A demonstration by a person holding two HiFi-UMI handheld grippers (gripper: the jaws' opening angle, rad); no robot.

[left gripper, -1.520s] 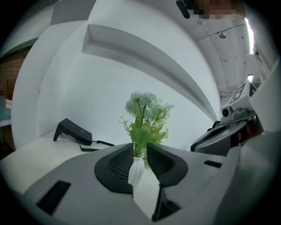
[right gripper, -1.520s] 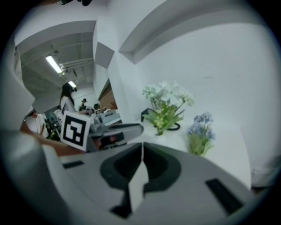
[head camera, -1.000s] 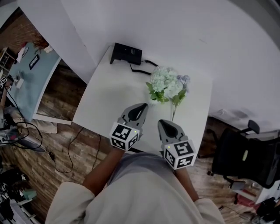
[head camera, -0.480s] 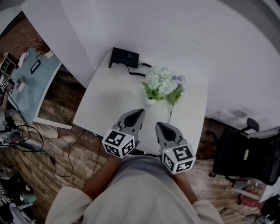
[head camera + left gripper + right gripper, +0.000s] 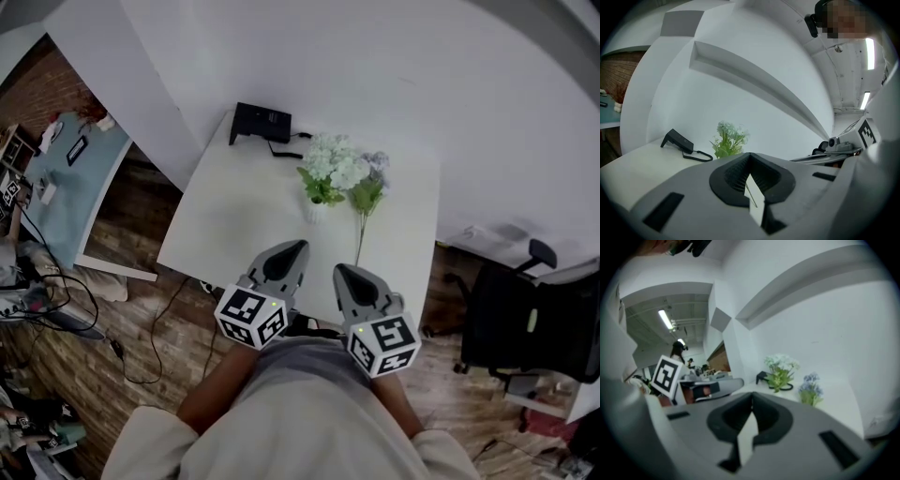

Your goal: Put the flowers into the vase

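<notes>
A bunch of white flowers (image 5: 330,167) with green leaves stands upright in a small white vase (image 5: 316,212) at the middle back of the white table (image 5: 234,225). Beside it on the right lies a purple flower (image 5: 370,187), its thin stem pointing toward the near edge. My left gripper (image 5: 294,247) and right gripper (image 5: 342,272) hover side by side over the near table edge, both shut with nothing between the jaws. The left gripper view shows the white flowers (image 5: 729,139) ahead, well clear of the jaws. The right gripper view shows the white flowers (image 5: 781,368) and the purple flower (image 5: 810,388).
A black device (image 5: 262,121) with a cable sits at the table's far left corner, against the white wall. A black office chair (image 5: 525,323) stands right of the table. A light blue table (image 5: 66,178) and floor cables lie to the left.
Both grippers have drawn back from the flowers toward the near table edge and risen a little, staying shut. The flowers and vase have not moved on the table.
</notes>
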